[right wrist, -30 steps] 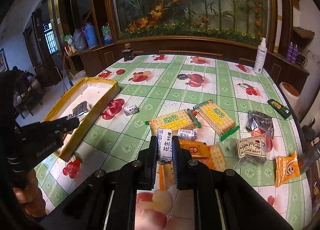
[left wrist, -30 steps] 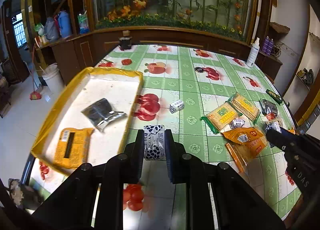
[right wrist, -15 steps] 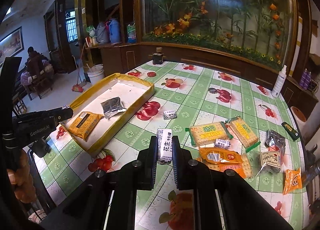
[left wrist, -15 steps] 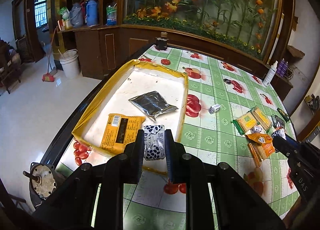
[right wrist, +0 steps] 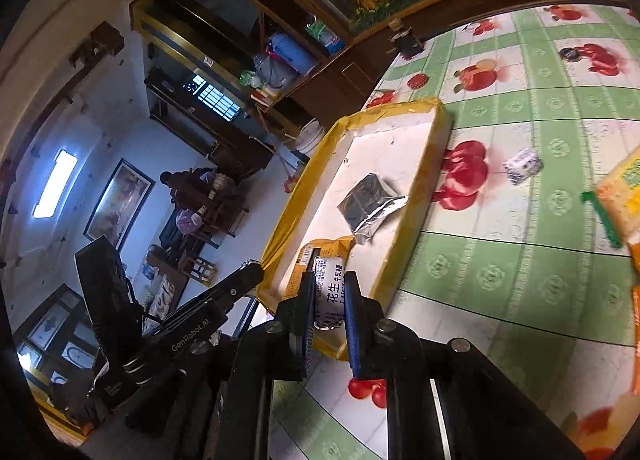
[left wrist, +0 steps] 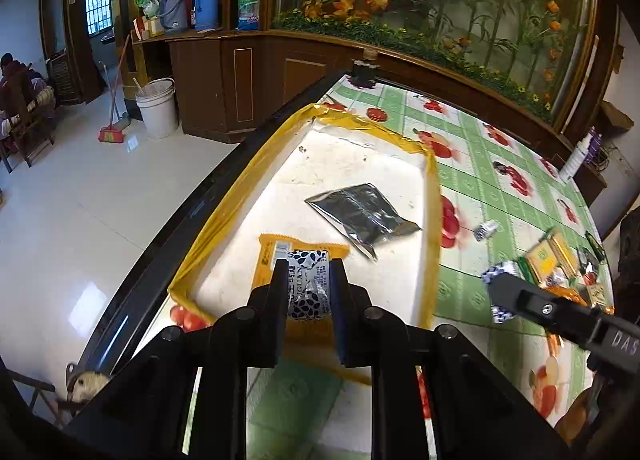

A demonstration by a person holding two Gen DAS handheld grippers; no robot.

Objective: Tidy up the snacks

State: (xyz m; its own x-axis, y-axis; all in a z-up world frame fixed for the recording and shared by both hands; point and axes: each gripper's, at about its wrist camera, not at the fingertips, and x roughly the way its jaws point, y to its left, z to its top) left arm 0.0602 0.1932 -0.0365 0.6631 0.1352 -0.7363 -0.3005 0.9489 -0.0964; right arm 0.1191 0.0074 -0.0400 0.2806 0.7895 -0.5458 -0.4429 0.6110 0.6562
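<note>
My left claw (left wrist: 308, 284) is closed on a small blue-and-white patterned snack packet (left wrist: 307, 280), pinched across its width and held above the near end of the yellow-rimmed tray (left wrist: 434, 220). My right claw (right wrist: 329, 296) is likewise clamped on a white candy bar wrapper (right wrist: 330, 290) with printed characters, held over the near corner of the same tray (right wrist: 416, 196). Both items appear light and soft-wrapped; I judge the film slick and crushable, so moderate pressure at mid-body is the correct hold, not at the crimped ends. Inside the tray lie an orange packet (left wrist: 272, 256), directly beneath the left claw, and a dark foil pouch (left wrist: 362, 212) further in. Beyond the tray, on the desk (left wrist: 520, 220) with its green checked fruit-print cloth, one small wrapped candy (right wrist: 522, 166) sits just beside the tray rim, and further loose snacks lie well apart to the right, including a green-edged cracker pack (left wrist: 550, 256). I judge both held items ready for release into the tray.
</note>
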